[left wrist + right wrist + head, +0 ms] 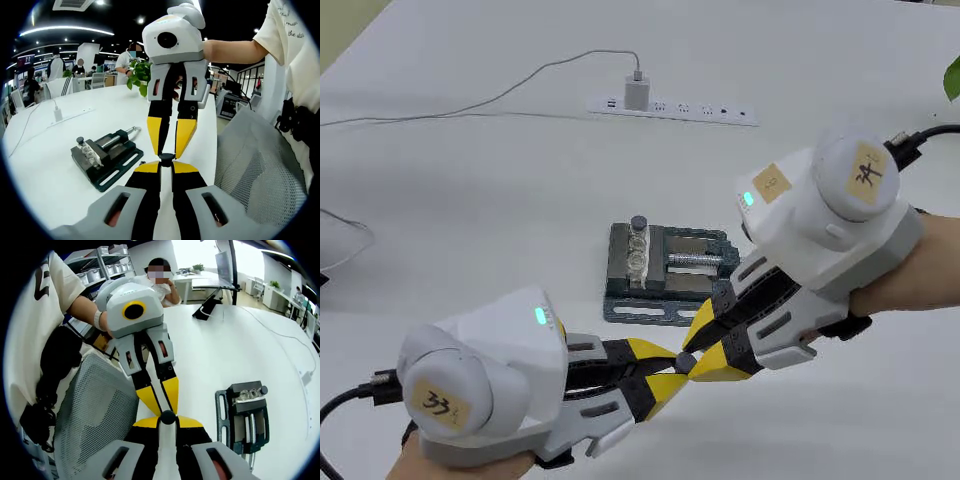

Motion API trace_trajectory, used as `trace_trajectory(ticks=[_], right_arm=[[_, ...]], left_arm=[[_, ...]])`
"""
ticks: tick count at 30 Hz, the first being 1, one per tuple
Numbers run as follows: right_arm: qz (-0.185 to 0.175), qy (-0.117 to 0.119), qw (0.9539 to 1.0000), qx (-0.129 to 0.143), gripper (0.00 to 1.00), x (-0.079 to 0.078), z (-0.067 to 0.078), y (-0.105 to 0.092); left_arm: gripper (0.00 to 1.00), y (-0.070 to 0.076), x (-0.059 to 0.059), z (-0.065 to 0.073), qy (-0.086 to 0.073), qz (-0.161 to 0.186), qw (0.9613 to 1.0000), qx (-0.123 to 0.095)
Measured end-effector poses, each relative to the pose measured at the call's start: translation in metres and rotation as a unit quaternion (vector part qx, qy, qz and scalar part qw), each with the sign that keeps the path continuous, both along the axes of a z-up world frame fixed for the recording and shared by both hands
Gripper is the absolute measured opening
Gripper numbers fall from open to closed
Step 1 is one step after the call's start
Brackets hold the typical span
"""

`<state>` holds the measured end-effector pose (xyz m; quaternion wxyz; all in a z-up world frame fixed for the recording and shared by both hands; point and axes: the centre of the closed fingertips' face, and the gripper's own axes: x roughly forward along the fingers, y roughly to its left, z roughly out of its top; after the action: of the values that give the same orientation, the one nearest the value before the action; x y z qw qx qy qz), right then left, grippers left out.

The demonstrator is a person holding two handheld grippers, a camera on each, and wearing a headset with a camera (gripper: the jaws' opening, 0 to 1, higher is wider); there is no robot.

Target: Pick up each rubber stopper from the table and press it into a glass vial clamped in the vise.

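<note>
- two grippers on one rubber stopper point(686, 360) right now. head view: left gripper point(676, 368) and right gripper point(697, 350) meet tip to tip just in front of the vise point(670, 285), with the stopper pinched in the air between them. how would you treat that thing?
- light, squishy, grippy. no way you break it, but it's tiny and i'd bet it can pop sideways out of a sloppy pinch. take it by the sides near the wide end, so the narrow end is free for the vial. left gripper view: its own jaws are clenched onto the stopper, the other gripper's yellow tips are closed in on it from above, and the vise sits off to the left on the table point(45, 165).
- and the glass?
- that's the fragile bit. right gripper view: its own jaws are tight against the stopper too, and the glass vials point(247, 396) stand clamped in the vise, one at the end already wearing a second stopper point(264, 389). can't tell which gripper actually carries the load. i'd press straight down, gently.
</note>
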<state>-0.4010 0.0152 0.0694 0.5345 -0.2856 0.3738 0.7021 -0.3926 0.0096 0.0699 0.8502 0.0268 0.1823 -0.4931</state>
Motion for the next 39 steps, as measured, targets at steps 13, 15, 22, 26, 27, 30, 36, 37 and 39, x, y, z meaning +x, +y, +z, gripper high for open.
trace_trajectory(ticks=[13,15,22,26,27,30,36,37,39], right_arm=[[0.0,0.004,0.9999,-0.013,0.07,-0.0018,-0.0046,-0.0026],[0.0,0.004,0.9999,-0.012,0.07,-0.0016,-0.0048,-0.0025],[-0.003,0.006,0.9999,-0.01,0.07,-0.0015,-0.004,-0.0023],[-0.002,0.004,1.0,-0.008,0.07,-0.0012,-0.0035,-0.0016],[-0.002,0.004,1.0,-0.008,0.07,-0.0013,-0.0036,-0.0016],[-0.001,0.006,0.9999,-0.009,0.07,-0.0021,-0.004,-0.0017],[-0.005,0.008,0.9999,-0.006,0.07,-0.0019,-0.0051,-0.0005],[-0.007,0.008,0.9999,-0.005,0.07,-0.0012,-0.005,-0.0001],[-0.009,0.007,0.9999,-0.005,0.07,0.0004,-0.0052,0.0]], left_arm=[[0.04,-0.0038,-0.0016,-0.0043,-0.022,-0.02,0.9988,0.04],[0.04,-0.0038,-0.0014,-0.0045,-0.021,-0.019,0.9988,0.04],[0.04,-0.0035,-0.001,-0.0042,-0.011,-0.015,0.9994,0.03],[0.04,-0.0029,-0.0002,-0.0041,-0.007,-0.011,0.9996,0.026],[0.04,-0.0029,-0.0002,-0.0042,-0.005,-0.011,0.9996,0.024],[0.04,-0.0031,-0.0012,-0.0046,-0.001,-0.011,0.9997,0.022],[0.06,-0.0008,-0.0008,-0.0062,0.006,0.0,0.9998,0.018],[0.09,0.0003,0.0003,-0.0066,0.007,0.004,0.9998,0.018],[0.15,0.0042,0.0033,-0.0089,0.011,0.017,0.9996,0.021]])
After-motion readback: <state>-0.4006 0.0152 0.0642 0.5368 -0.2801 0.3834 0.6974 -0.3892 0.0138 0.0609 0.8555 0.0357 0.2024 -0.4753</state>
